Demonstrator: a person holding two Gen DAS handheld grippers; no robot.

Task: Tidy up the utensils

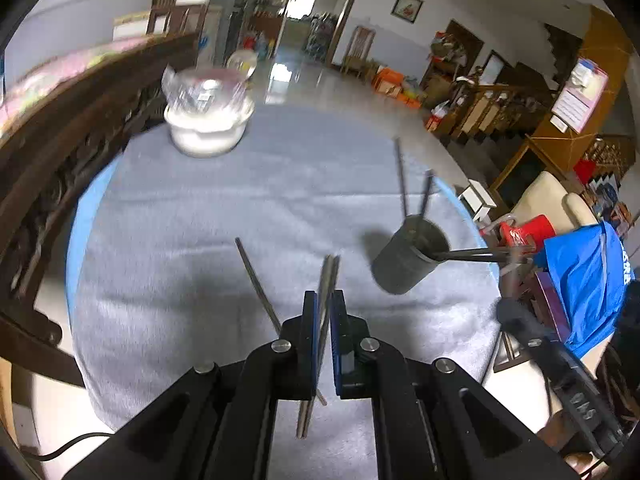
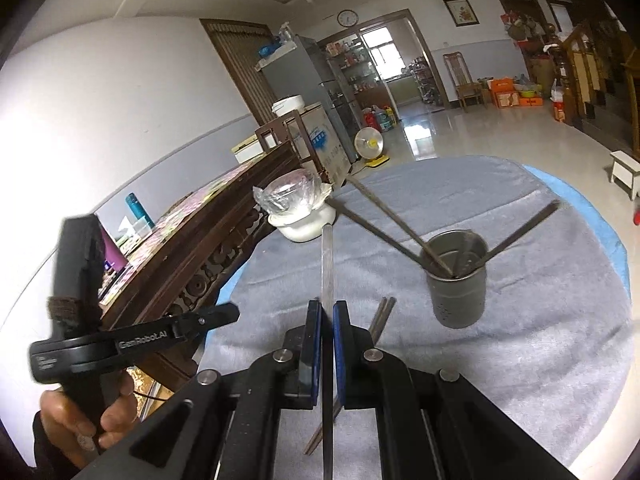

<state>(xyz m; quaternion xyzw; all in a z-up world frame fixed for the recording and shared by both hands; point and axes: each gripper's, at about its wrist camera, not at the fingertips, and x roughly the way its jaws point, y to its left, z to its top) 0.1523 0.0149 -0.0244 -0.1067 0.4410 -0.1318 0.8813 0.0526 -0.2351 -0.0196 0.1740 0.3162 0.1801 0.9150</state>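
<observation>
Grey metal forms the utensil holder (image 2: 458, 280), our landmark, standing upright on the grey cloth (image 2: 520, 360) over the round table. Several dark chopsticks (image 2: 394, 222) lean out of its mouth in different directions. We see our right gripper (image 2: 327, 322) just in front and to the left of the holder, its blue-padded jaws pressed onto a single pale chopstick (image 2: 327, 264) that points up and away from us. Beside it, a pair of dark chopsticks (image 2: 382, 316) lies on the cloth nearer us than the holder. In the left wrist view, our left gripper (image 1: 325, 308) pinches a pair of chopsticks (image 1: 330, 276), left of the holder (image 1: 410, 254); one more chopstick (image 1: 258, 284) lies further left. Beyond the holder sits a white bowl (image 2: 304, 226) covered in clear plastic.
</observation>
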